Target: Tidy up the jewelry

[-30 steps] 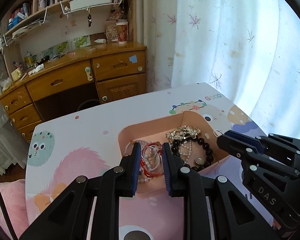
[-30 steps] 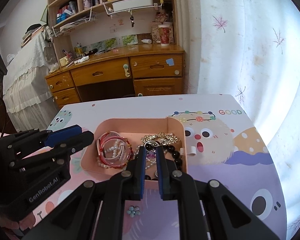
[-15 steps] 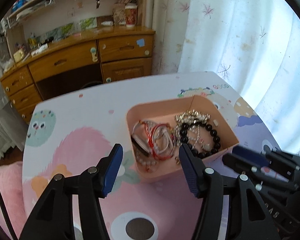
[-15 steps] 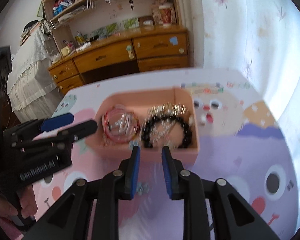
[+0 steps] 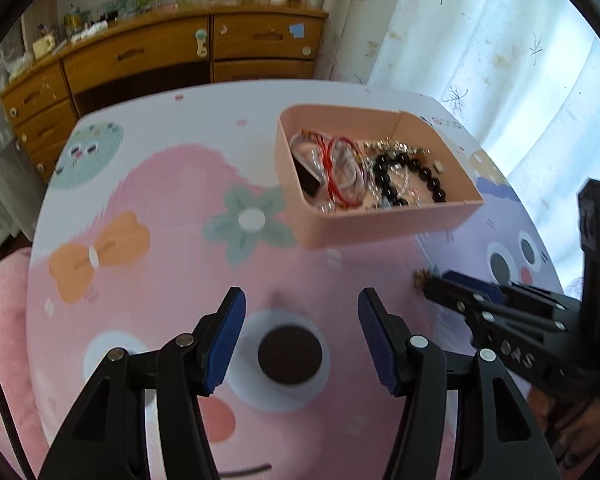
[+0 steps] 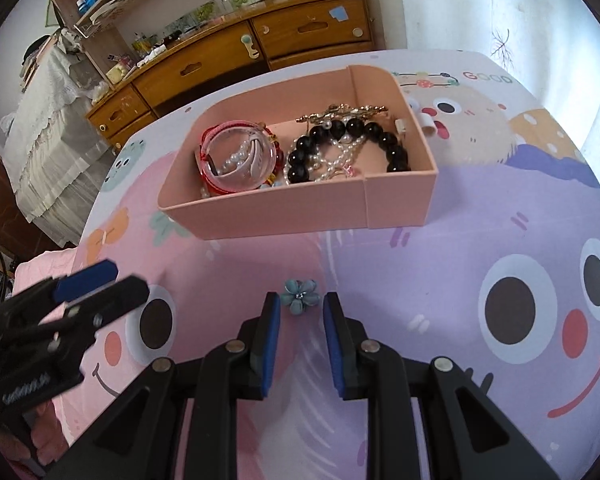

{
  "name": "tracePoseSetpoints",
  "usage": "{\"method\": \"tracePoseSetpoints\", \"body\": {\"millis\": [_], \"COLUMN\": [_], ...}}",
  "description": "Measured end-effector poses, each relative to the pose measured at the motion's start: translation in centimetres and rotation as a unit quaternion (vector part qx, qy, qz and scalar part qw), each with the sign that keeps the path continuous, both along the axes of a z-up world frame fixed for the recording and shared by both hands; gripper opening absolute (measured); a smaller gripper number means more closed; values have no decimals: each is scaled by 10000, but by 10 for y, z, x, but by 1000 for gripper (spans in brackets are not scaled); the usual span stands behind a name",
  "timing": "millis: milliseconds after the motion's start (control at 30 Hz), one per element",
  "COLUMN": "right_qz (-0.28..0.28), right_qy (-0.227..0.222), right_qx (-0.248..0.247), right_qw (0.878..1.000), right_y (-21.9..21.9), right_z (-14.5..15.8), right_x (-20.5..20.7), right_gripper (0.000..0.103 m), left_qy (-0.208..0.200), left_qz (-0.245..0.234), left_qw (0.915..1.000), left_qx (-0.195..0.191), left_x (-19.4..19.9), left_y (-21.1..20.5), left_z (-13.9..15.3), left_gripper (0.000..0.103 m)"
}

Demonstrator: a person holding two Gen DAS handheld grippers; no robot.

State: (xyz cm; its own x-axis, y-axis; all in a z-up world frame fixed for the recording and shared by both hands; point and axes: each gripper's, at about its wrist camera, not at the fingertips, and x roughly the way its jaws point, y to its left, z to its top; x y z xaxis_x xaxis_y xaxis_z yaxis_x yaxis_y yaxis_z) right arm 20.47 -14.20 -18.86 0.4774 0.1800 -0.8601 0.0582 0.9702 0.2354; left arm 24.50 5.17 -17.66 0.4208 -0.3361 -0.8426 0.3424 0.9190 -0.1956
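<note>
A pink box (image 6: pixel 300 216) stands on the cartoon-print table, holding a black bead bracelet (image 6: pixel 352 128), red and clear bangles (image 6: pixel 236 156), pearls and a gold piece. A small blue flower ornament (image 6: pixel 299 295) lies on the table in front of the box. My right gripper (image 6: pixel 302 304) hovers low over it, slightly open; the flower sits at its fingertips and the pads do not press it. My left gripper (image 5: pixel 302 300) is open and empty over a printed eye, near the box (image 5: pixel 380 220). In the left wrist view, the right gripper (image 5: pixel 452 284) reaches in from the right.
A wooden desk with drawers (image 6: pixel 220 60) runs behind the table, with shelves above it. White curtains (image 5: pixel 480 40) hang at the right. A lace-covered bed (image 6: pixel 48 120) stands to the left. The table's rounded edge (image 5: pixel 40 220) drops off at the left beside pink fabric.
Both grippers have opened and sunk toward the table, pulling back from over the box. The right one now frames the blue flower; the left one holds nothing.
</note>
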Motion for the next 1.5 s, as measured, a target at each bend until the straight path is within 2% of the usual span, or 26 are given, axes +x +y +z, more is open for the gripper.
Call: {"method": "tracePoseSetpoints", "body": {"millis": [167, 433, 533, 700, 833, 867, 900, 967, 1033, 1100, 1167, 1200, 1300, 1367, 1433, 1500], "right_qz": [59, 103, 260, 515, 338, 112, 3, -273, -515, -645, -589, -529, -472, -346, -84, 61], "right_qy": [113, 75, -125, -832, -1101, -1119, -1069, -682, -539, -358, 17, 178, 597, 848, 1122, 1323], "right_qx": [-210, -257, -197, -205, -478, -560, -560, -282, 112, 380, 676, 735, 514, 176, -257, -424], "right_qw": [9997, 9996, 9994, 9950, 9922, 9921, 9927, 9969, 9972, 9966, 9960, 9957, 9958, 9956, 9933, 9903], "right_y": [6, 10, 16, 27, 28, 24, 22, 10, -1, -6, -9, -9, -7, -6, -4, -7], "right_z": [-3, 1, 12, 50, 67, 69, 69, 65, 64, 63, 58, 55, 45, 37, 30, 27], "right_x": [4, 8, 9, 14, 31, 37, 40, 48, 45, 37, 23, 13, -22, -54, -96, -128], "right_gripper": [22, 20, 20, 20, 20, 21, 23, 48, 50, 51, 52, 52, 64, 76, 78, 80], "left_qy": [122, 233, 312, 315, 296, 304, 311, 331, 446, 789, 1125, 1240, 1332, 1370, 1572, 1743], "left_qz": [46, 216, 255, 271, 313, 338, 368, 439, 379, 222, 284, 374, 875, 1222, 1269, 1226], "left_qw": [9999, 9994, 9990, 9990, 9990, 9989, 9988, 9985, 9981, 9955, 9912, 9894, 9869, 9830, 9790, 9755], "left_qx": [-14, -155, -166, -154, -100, -99, -96, -84, -202, -484, -639, -652, -266, 62, 289, 548], "left_x": [-5, -3, -2, -1, -6, -7, -9, -16, -23, -31, -41, -48, -74, -95, -113, -132], "left_y": [8, 22, 27, 39, 50, 53, 57, 64, 69, 72, 74, 74, 71, 67, 59, 47], "left_z": [-2, -3, -6, -11, -9, -8, -7, -2, 2, 3, 3, 4, 6, 7, 6, 10], "left_gripper": [57, 57, 57, 57, 57, 57, 57, 57, 57, 57, 58, 67, 84, 84, 84, 84]}}
